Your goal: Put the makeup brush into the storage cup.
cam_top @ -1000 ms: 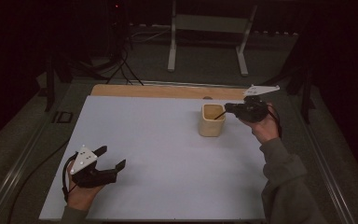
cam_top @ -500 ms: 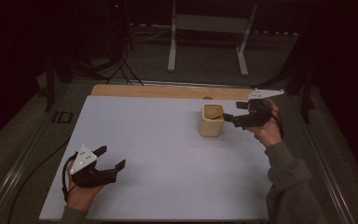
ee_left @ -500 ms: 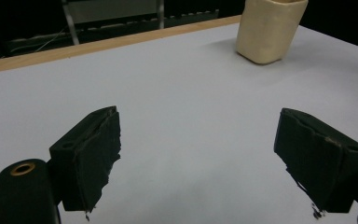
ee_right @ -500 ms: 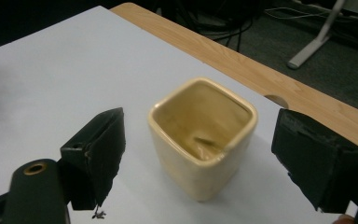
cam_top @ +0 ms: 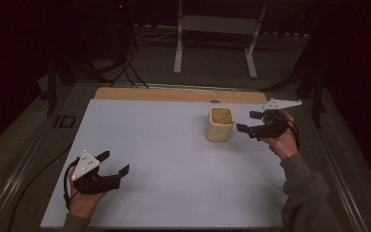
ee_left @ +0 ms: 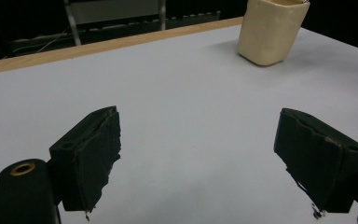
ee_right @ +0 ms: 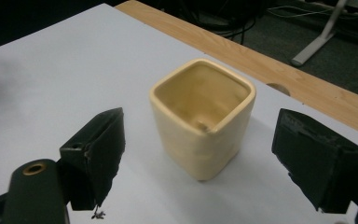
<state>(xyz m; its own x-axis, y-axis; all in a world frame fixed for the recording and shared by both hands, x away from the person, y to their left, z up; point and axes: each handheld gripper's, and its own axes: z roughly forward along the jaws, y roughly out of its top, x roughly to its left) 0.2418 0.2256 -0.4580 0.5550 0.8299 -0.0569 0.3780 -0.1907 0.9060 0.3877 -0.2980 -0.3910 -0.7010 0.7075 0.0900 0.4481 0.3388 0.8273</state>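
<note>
Nearest to me, my left gripper (cam_top: 111, 164) sits low over the near-left part of the white table (cam_top: 164, 145), well apart from the cream cup (cam_top: 220, 124), with my left hand (cam_top: 79, 198) wrapped under it and its grey three-cornered plate on top. Its jaws stand wide apart with nothing between them; along them in the left gripper view I see bare white surface, and the cup (ee_left: 271, 29) stands far off toward the upper right, short of the wooden strip (ee_left: 98, 44) that edges the table. Farther out, my right gripper (cam_top: 250, 123) hangs just to the right of the cup, pointing at it, held by my right hand (cam_top: 282, 140) with the grey-green sleeve (cam_top: 304, 193) trailing back toward me. Its jaws are also spread wide and hold nothing. In the right gripper view the cup (ee_right: 203, 116) stands upright between the lines of my two jaws but beyond their tips, not touched by either; it is square with rounded corners, its mouth open upward. Beyond the cup runs the wooden strip (cam_top: 178, 94), and past that the dark floor with the metal legs of a stand (cam_top: 217, 38).
</note>
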